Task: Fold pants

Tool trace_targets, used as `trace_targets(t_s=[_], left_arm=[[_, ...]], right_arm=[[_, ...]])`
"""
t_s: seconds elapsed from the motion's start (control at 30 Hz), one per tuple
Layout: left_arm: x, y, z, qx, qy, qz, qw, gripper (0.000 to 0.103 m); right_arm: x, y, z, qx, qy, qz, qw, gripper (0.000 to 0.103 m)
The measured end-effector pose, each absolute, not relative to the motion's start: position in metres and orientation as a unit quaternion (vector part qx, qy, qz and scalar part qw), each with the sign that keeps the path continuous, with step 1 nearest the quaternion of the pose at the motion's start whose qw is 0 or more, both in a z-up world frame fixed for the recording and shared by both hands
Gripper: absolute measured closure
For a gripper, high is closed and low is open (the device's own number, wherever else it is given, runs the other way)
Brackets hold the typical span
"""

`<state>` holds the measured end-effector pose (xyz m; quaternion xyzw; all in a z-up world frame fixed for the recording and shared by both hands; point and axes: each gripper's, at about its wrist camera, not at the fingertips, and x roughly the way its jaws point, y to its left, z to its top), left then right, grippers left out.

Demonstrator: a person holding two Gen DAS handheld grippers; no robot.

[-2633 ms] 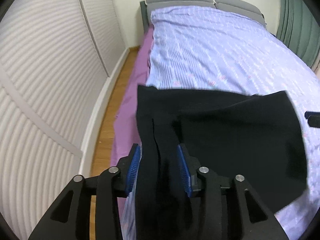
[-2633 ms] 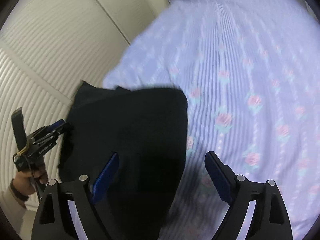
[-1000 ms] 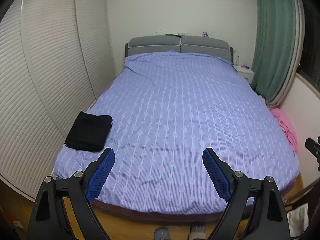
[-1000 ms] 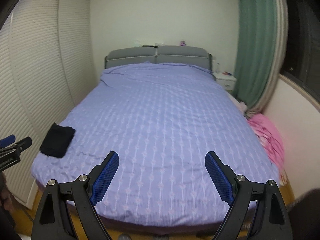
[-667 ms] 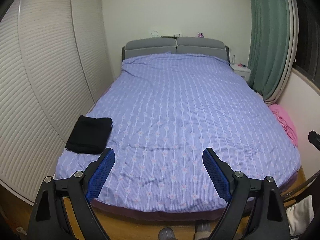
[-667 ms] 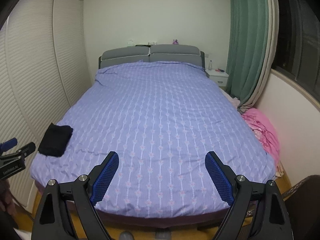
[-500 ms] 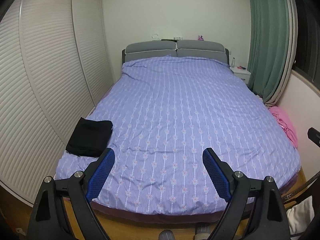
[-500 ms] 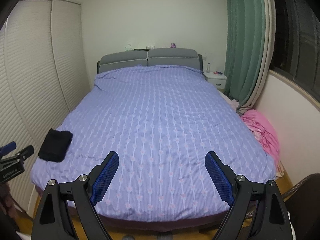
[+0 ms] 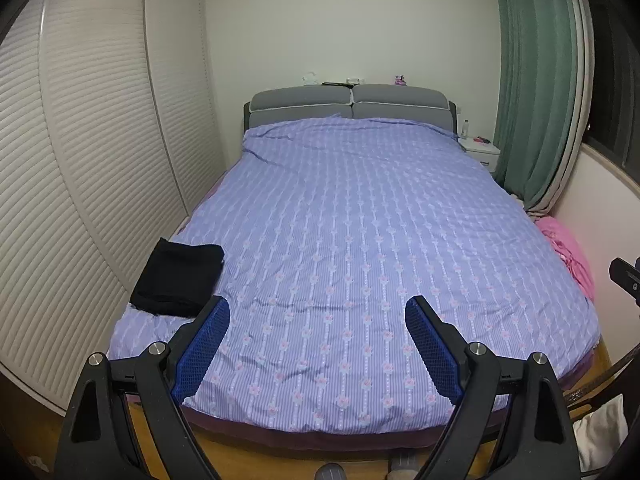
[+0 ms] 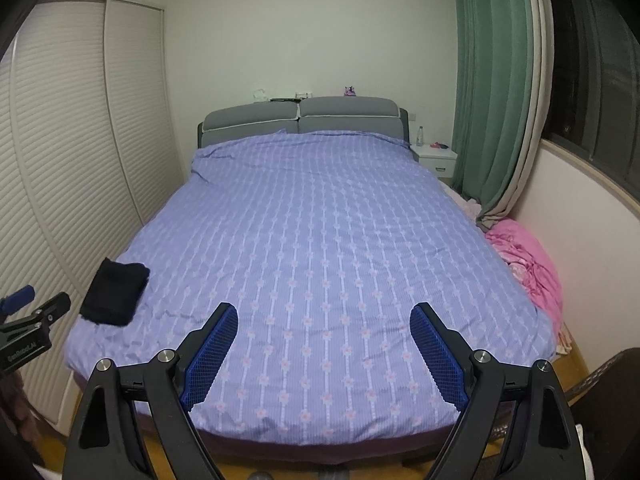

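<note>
The black pants [image 9: 178,277] lie folded in a compact rectangle on the near left corner of the purple bed [image 9: 360,220]. They also show in the right wrist view [image 10: 115,291]. My left gripper [image 9: 317,312] is open and empty, held back from the foot of the bed, to the right of the pants. My right gripper [image 10: 323,318] is open and empty, also back from the foot of the bed. The left gripper's side [image 10: 28,320] shows at the left edge of the right wrist view.
White slatted wardrobe doors [image 9: 80,160] run along the left of the bed. A grey headboard [image 9: 348,106] and a white nightstand [image 10: 436,158] are at the far end. Green curtains [image 10: 492,100] and a pink cloth pile [image 10: 528,256] are on the right. Wooden floor lies below.
Both grippers let go of the folded pants and pulled far back from the bed. Over the last second they rose slightly and the view steadied.
</note>
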<state>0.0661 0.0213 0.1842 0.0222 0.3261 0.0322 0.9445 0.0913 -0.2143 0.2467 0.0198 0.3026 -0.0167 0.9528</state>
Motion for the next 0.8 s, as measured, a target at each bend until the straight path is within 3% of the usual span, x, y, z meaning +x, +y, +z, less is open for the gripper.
trace_targets(t_s=[0.8], left_arm=[[0.0622,0.0141,0.1939,0.030,0.312,0.027,0.949,0.013]], right_arm=[[0.0897,-0.2207,0.2499,0.031,0.293,-0.015,0.956,0.014]])
